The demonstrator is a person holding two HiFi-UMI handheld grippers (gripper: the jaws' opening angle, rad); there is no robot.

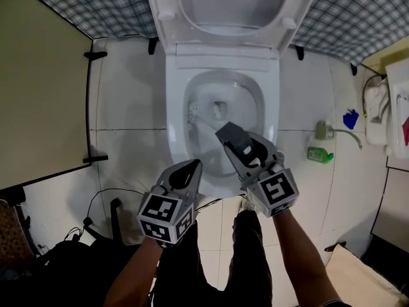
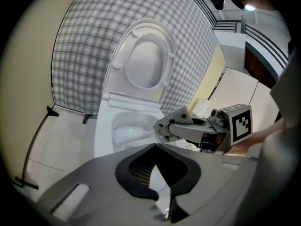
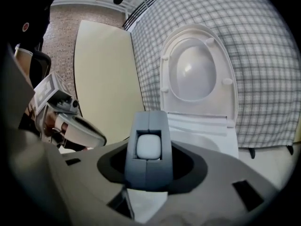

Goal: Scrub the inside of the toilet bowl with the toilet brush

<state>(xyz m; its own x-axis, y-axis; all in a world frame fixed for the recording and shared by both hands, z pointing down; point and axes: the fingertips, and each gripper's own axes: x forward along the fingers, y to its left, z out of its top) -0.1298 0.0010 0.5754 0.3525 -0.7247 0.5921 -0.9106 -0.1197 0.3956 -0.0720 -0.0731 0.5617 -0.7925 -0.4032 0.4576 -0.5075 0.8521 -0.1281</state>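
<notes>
Found right claw [image 1: 225,134] pinching the white handle of the toilet brush [image 1: 204,125], jaws clamped on its upper end. Traced handle slanting down and left into the toilet bowl [image 1: 255,110], bristle head low against the left inner wall. Noted left claw [image 1: 190,169] near the bowl's front rim, just beside the right claw, apparently pressed together and empty; view there poor. Recorded raised seat [image 1: 289,19] against the checked wall [image 1: 358,24]. Logged green bottle [image 1: 319,154] on floor [image 1: 128,94], right of toilet.
</notes>
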